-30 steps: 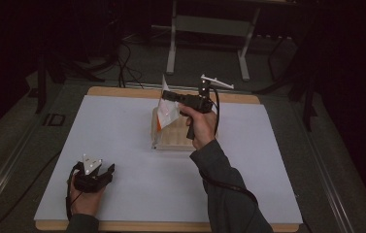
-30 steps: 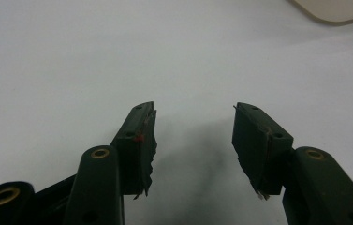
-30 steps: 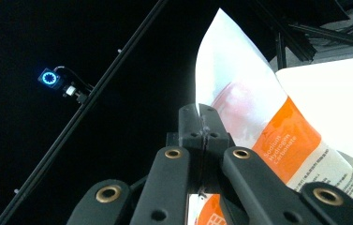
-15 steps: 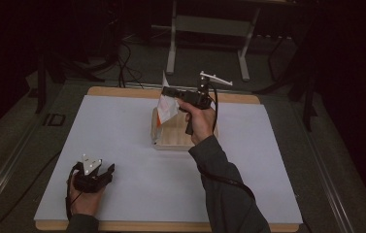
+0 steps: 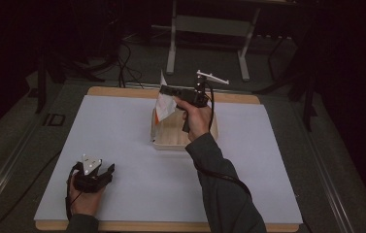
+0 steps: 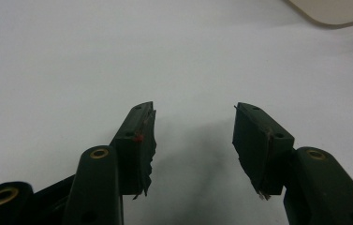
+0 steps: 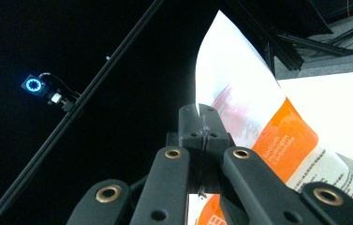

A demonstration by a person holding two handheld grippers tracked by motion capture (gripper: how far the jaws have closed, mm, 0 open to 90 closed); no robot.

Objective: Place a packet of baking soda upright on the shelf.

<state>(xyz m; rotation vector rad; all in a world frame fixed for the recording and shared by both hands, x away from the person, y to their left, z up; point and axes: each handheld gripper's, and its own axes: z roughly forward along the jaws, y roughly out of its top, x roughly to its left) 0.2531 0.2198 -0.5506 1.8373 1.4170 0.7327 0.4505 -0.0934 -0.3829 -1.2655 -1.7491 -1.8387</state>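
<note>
tray (image 5: 171,141): on table (image 5: 122,126), middle, toward far edge | packet (image 5: 163,104): above tray's far left corner | left gripper (image 5: 104,173): near left corner of table

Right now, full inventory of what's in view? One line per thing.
packet: 1, white with an orange label, lifted above the tray in the right gripper
tray: 1, pale wood, mid table toward the far edge
table: 1, white sheet over a wooden board
frame: 1, grey metal legs, on the floor beyond the table
left gripper: 1, black, jaws open, resting near the table's front left
right gripper: 1, black, shut on the packet
</note>
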